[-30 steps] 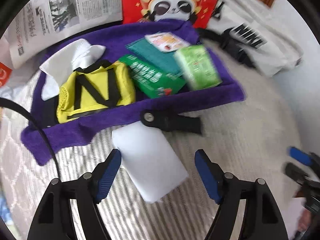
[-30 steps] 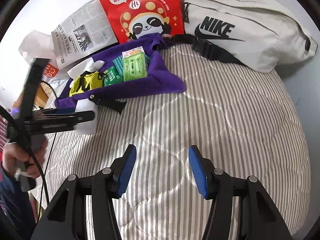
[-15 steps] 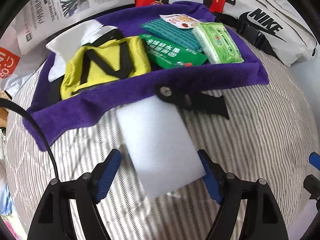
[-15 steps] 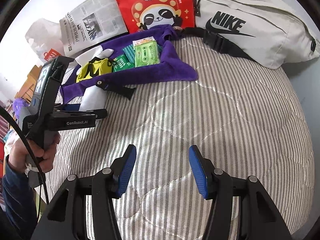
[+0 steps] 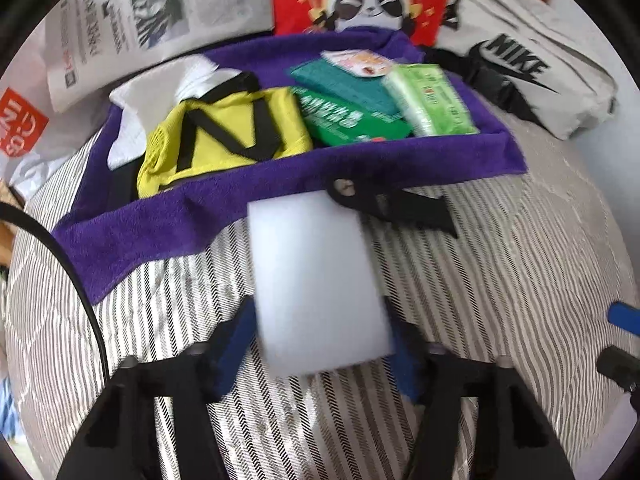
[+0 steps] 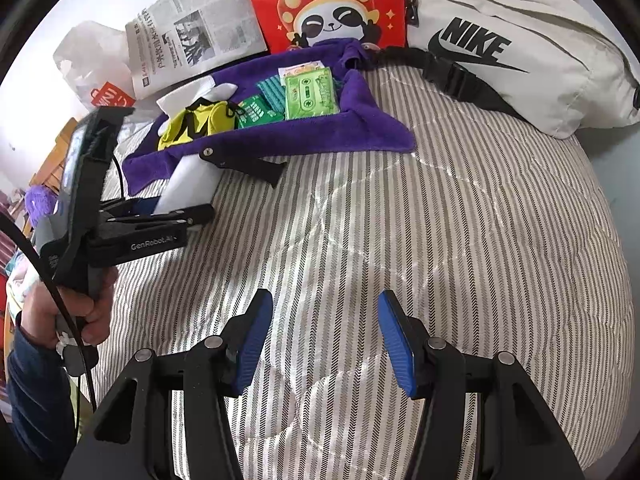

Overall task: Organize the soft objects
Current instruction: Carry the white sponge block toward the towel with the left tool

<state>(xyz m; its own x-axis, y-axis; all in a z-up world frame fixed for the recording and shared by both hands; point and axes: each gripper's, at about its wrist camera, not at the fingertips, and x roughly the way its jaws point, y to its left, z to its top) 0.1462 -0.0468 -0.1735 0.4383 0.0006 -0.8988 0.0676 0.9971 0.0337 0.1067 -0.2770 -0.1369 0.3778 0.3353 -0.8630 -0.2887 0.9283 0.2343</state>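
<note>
1 white sponge (image 5: 316, 284), 1 purple towel (image 5: 160, 224) – 2 green packs (image 5: 430, 100), 1 newspaper (image 5: 160, 12).

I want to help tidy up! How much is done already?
Done: the yellow pouch and green packs already lie on the purple towel. In hand: the left gripper has just been closing on the white sponge. Left: moving that sponge onto the towel. The right gripper is open and empty.

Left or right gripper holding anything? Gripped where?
Left gripper has just closed on the white foam block, at its near end. Right gripper: nothing.
</note>
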